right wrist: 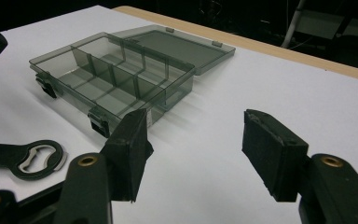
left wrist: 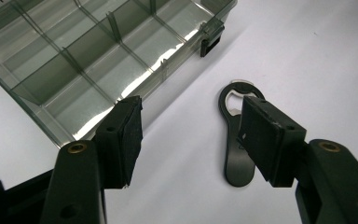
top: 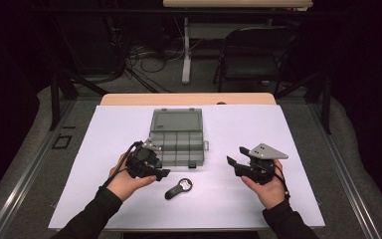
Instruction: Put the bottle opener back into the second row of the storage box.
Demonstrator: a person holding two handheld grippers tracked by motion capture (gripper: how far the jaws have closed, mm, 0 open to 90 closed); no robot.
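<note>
High view: compartment box (top: 176, 142) sits mid-sheet w/ lid laid flat on far side, so its cells are free for loading. Bottle opener (top: 178, 188) lies near edge, just in front of box, between the hands. Left gripper (top: 160, 174) hangs next to it, right gripper (top: 231, 162) well off to the right, prob. waiting.

Left gripper view: jaws wide apart, nothing held; the opener (left wrist: 237, 140) is partly behind the right-hand pad, lined up for a grab; box (left wrist: 98, 60) far-left.

Right gripper view: jaws wide, empty, over bare white sheet (right wrist: 223, 140); box (right wrist: 121, 79) and opener (right wrist: 25, 161) to its left.
</note>
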